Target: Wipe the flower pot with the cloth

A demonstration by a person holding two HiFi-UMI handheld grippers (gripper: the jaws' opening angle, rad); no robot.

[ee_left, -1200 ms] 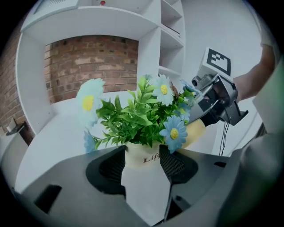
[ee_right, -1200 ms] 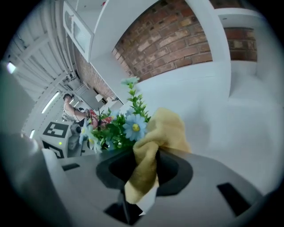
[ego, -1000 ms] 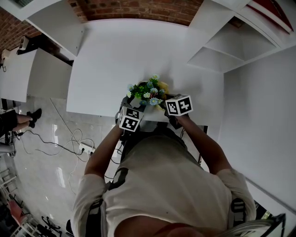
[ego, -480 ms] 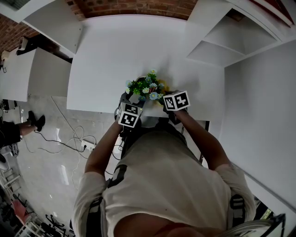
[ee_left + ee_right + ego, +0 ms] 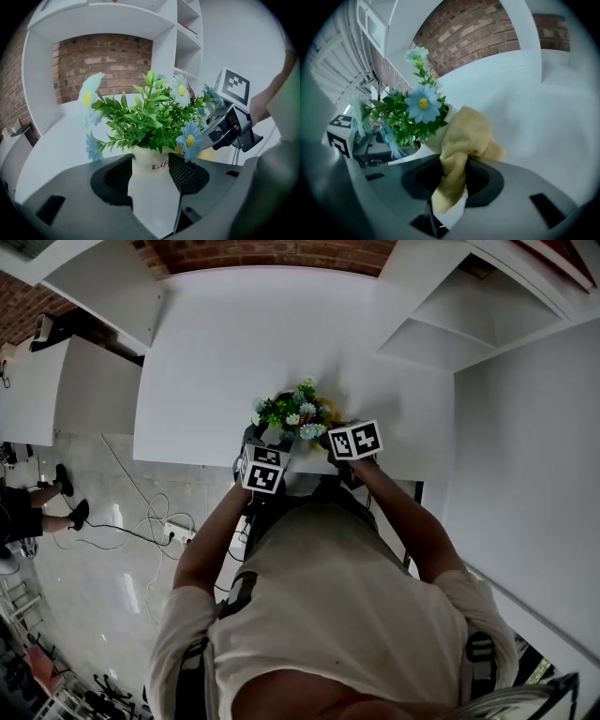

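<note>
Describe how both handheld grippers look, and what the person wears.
Left gripper and right gripper: dark grey moulded bodies, black textured pads, each topped by a white cube with black square markers. The person wears a light short-sleeved shirt.

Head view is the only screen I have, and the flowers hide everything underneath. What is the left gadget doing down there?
Observer: In the left gripper view, the left gripper has its jaws closed on both sides of a cream flower pot, just under the leaves.
Visitor: And the right one?
Observer: The right gripper pinches a yellow cloth between its jaws.
Visitor: Is the cloth on the pot?
Observer: Its bunched end looks pressed against the pot's side, beside a blue daisy.
</note>
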